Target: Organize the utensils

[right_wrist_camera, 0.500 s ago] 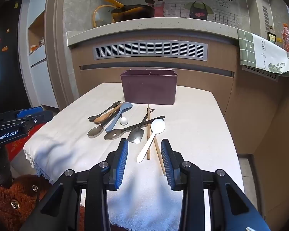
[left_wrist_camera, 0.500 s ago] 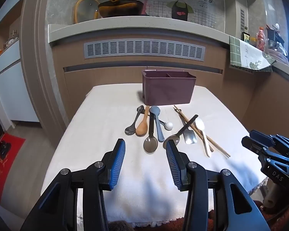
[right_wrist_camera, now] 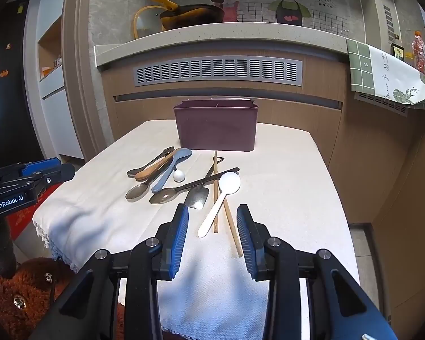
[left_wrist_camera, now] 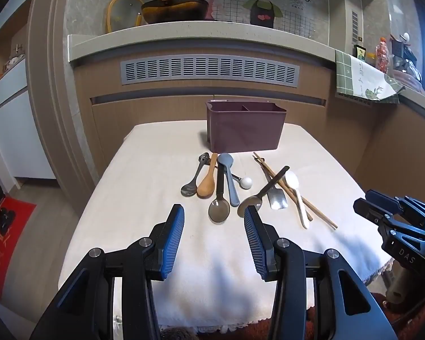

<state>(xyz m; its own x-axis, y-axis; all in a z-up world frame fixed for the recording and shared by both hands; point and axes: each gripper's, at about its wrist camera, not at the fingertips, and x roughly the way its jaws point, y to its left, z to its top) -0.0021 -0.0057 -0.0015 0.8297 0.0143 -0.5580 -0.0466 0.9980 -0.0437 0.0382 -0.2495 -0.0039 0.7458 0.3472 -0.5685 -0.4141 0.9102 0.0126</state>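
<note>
Evidently nothing is sorted yet: left tongs (left_wrist_camera: pixel 214 239) and right tongs (right_wrist_camera: pixel 212 236) gape wide, empty. Next move, by my judgement: close on the white spoon (right_wrist_camera: pixel 219 202) for the maroon caddy (right_wrist_camera: pixel 216 127).

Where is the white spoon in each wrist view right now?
Left wrist: white spoon lies right of centre, across the chopsticks.
Right wrist: white spoon lies at centre, just ahead of the open jaws.
Shared landmark: the maroon bin behind the utensils.
</note>
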